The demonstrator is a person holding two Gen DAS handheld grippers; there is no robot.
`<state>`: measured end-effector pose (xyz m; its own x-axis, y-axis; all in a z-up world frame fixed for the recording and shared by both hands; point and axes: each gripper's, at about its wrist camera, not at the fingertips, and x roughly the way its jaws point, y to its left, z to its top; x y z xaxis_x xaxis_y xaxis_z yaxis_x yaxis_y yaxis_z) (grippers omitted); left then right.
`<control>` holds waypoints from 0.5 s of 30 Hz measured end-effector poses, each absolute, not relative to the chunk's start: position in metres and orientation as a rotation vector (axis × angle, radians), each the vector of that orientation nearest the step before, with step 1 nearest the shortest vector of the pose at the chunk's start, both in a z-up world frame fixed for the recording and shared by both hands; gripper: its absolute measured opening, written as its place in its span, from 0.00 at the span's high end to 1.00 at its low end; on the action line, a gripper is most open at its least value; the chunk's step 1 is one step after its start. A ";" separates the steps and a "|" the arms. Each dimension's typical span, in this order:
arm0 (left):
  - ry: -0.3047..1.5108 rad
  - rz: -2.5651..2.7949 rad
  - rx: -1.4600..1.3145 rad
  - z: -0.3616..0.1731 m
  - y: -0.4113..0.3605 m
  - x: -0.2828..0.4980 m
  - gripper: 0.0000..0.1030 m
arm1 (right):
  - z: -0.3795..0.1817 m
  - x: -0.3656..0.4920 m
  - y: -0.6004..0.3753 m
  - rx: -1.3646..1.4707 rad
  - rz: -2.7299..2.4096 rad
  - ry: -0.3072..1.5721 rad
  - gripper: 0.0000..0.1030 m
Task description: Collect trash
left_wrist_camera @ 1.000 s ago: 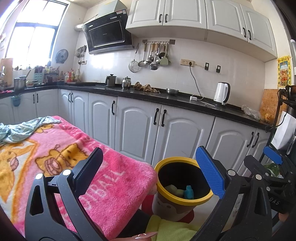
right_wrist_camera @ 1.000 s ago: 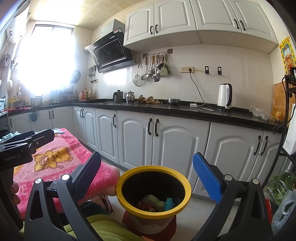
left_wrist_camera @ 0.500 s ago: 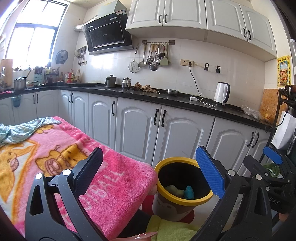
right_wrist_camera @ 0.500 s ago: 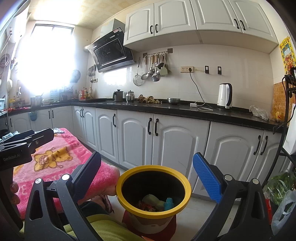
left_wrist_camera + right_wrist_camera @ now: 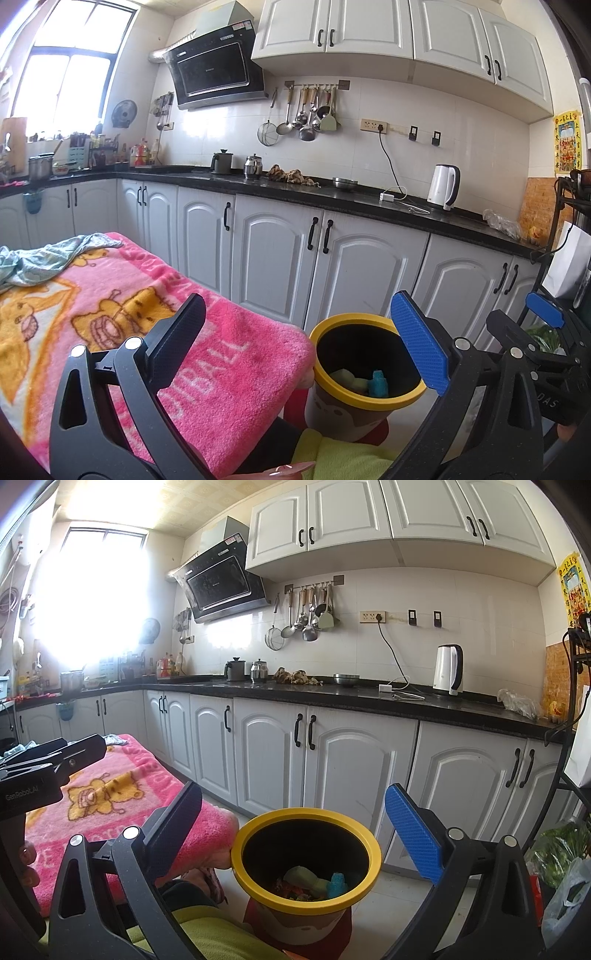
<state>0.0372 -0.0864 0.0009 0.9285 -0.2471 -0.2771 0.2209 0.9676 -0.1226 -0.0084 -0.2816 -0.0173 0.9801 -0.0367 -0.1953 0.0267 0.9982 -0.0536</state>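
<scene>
A yellow-rimmed trash bin (image 5: 369, 397) (image 5: 306, 897) stands on the floor beside the pink-blanketed table. Inside it lie a pale green piece (image 5: 301, 875), a blue piece (image 5: 337, 883) and some scraps. My left gripper (image 5: 299, 336) hovers open over the blanket's corner and the bin, nothing between its fingers. My right gripper (image 5: 293, 818) is open above the bin, also empty. The left gripper's black body (image 5: 40, 771) shows at the left of the right wrist view, and the right gripper's blue pad (image 5: 545, 314) at the right of the left wrist view.
A pink cartoon blanket (image 5: 110, 321) covers the table, with a pale green cloth (image 5: 40, 258) bunched at its far end. White cabinets (image 5: 351, 768) and a black counter with a kettle (image 5: 448, 670) run behind. Bags of greens (image 5: 561, 860) sit at the right.
</scene>
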 end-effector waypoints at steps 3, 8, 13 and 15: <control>0.294 -0.239 -0.091 0.002 -0.086 0.038 0.10 | -0.017 -0.009 -0.282 -0.051 -0.032 0.196 0.06; 0.294 -0.238 -0.089 0.003 -0.085 0.038 0.10 | -0.016 -0.008 -0.282 -0.050 -0.032 0.197 0.06; 0.297 -0.238 -0.089 0.003 -0.085 0.039 0.11 | -0.018 -0.008 -0.282 -0.051 -0.031 0.201 0.06; 0.305 -0.243 -0.083 0.003 -0.084 0.040 0.11 | -0.021 -0.010 -0.283 -0.051 -0.029 0.201 0.06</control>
<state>0.0404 -0.0841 0.0029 0.9250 -0.2488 -0.2873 0.2237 0.9675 -0.1175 -0.0095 -0.2829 -0.0213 0.9794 -0.0337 -0.1992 0.0234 0.9983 -0.0539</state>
